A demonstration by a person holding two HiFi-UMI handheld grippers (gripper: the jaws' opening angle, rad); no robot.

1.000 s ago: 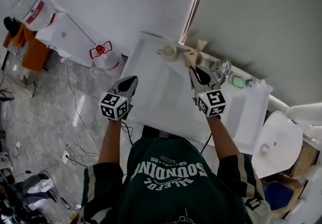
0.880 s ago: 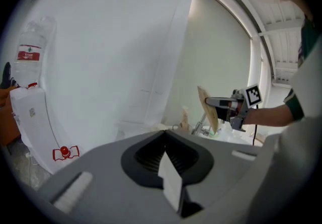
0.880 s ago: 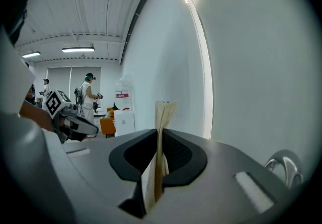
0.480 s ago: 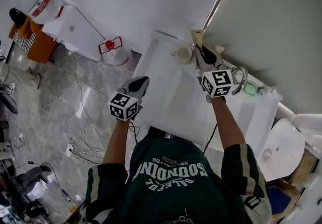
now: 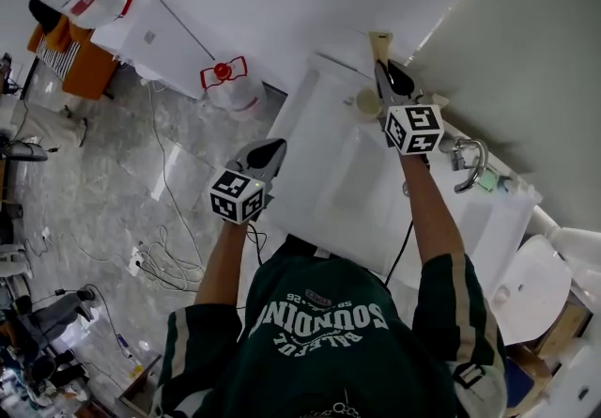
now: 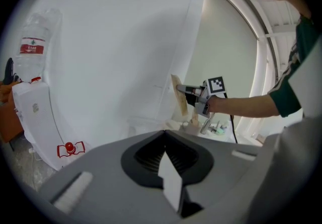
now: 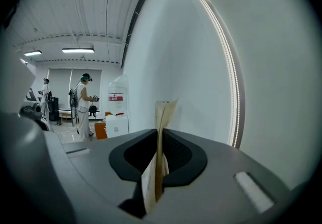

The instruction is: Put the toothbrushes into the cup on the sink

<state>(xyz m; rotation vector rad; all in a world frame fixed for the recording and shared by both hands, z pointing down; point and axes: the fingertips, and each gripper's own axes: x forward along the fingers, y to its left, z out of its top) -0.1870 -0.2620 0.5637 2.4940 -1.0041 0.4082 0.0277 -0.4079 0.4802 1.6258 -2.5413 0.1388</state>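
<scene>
My right gripper (image 5: 387,78) is shut on a flat tan toothbrush packet (image 5: 379,43), whose end sticks out past the jaws toward the wall. It hovers just beyond a small pale cup (image 5: 368,103) at the far corner of the white sink (image 5: 324,186). In the right gripper view the packet (image 7: 162,117) stands on edge in the slit of that gripper (image 7: 159,153). The left gripper view shows the right gripper (image 6: 187,90) and the packet (image 6: 177,100) from the side. My left gripper (image 5: 270,151) hangs by the sink's left edge. The left gripper's (image 6: 170,170) jaws are together, with nothing sticking out.
A chrome faucet (image 5: 470,162) and a green soap (image 5: 488,181) sit right of my right arm. A white toilet (image 5: 526,275) stands farther right. A white jug with a red fitting (image 5: 225,80), a water dispenser (image 5: 103,7) and floor cables (image 5: 160,252) lie left. People (image 7: 83,102) stand far off.
My right gripper has carried the packet along the sink from beside the faucet to the cup's corner by the wall. My left gripper has drifted slightly along the sink's left edge.
</scene>
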